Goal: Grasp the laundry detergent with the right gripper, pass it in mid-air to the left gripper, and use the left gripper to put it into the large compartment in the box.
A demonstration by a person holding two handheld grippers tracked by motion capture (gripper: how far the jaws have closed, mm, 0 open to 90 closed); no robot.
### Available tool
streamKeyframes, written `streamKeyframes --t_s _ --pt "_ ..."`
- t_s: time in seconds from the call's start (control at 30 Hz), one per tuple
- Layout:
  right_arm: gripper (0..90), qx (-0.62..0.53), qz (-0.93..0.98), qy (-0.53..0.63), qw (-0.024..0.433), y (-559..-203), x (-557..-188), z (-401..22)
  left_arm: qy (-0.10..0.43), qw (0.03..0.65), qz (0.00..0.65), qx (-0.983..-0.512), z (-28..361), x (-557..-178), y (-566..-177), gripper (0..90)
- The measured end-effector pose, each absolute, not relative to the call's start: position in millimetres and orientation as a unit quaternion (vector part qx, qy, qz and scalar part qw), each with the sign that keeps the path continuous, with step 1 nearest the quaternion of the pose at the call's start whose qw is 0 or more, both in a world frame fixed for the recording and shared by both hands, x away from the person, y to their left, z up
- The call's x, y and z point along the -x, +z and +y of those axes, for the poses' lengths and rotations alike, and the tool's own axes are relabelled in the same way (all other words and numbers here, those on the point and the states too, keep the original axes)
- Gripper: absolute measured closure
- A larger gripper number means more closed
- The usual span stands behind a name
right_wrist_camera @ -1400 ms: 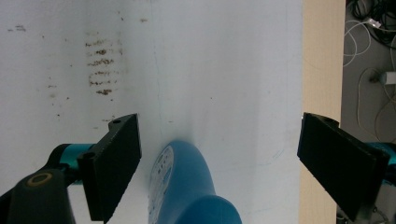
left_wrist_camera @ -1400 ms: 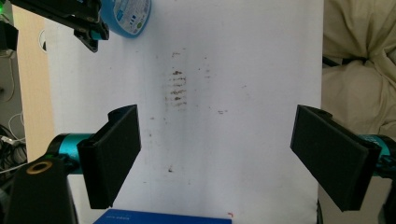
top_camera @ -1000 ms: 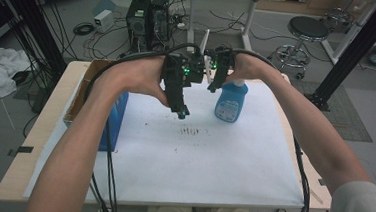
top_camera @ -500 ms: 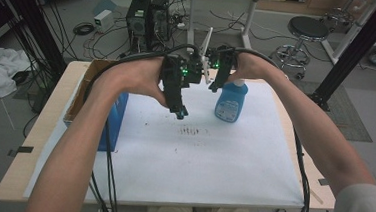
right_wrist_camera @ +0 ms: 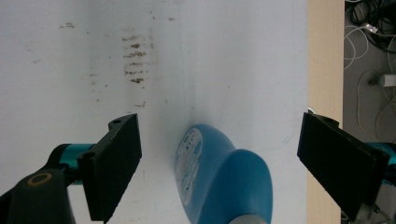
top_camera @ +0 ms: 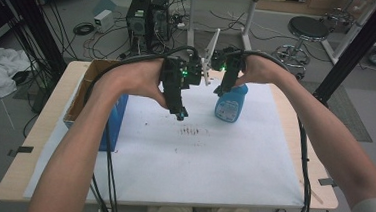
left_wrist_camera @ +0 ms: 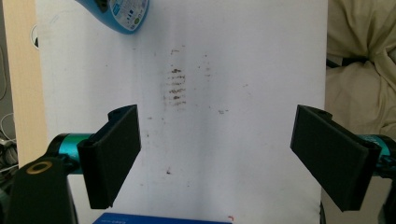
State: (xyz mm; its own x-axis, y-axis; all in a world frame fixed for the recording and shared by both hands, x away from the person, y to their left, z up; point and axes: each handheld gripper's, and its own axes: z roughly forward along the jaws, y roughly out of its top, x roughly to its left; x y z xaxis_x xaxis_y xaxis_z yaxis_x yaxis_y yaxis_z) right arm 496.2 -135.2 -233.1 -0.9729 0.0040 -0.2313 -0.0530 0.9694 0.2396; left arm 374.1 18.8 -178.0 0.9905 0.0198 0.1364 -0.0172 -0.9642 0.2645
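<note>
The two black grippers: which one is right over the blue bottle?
The right gripper. The blue bottle stands between its open jaws. The left gripper hangs over the smudged white sheet instead.

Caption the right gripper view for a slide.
Open right gripper poised above a blue spray bottle standing on a stained white sheet.

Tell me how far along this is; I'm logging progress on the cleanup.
Early. Done: nothing wiped, since the brown smudges mark the white sheet. In hand: the right tool hangs open above the blue spray bottle, jaws either side, not gripping. The left tool is open over the smudges. Left: gripping the bottle, probably spraying and wiping.
</note>
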Motion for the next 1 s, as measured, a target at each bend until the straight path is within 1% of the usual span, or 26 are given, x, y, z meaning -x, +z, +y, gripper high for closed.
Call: streamKeyframes --t_s 0.33,0.63,1.0 --pt "12.8 0.013 0.985 0.126 0.12 -236 -468 -156 0.063 0.138 0.008 -0.988 22 -375 -181 16.1" --pt "12.8 0.024 0.986 0.12 0.112 -239 -445 -177 0.063 0.14 0.009 -0.988 23 -376 -182 16.1" --pt "12.8 0.023 0.985 0.12 0.12 -236 -427 -196 0.061 0.14 0.009 -0.988 20 -376 -183 16.1"
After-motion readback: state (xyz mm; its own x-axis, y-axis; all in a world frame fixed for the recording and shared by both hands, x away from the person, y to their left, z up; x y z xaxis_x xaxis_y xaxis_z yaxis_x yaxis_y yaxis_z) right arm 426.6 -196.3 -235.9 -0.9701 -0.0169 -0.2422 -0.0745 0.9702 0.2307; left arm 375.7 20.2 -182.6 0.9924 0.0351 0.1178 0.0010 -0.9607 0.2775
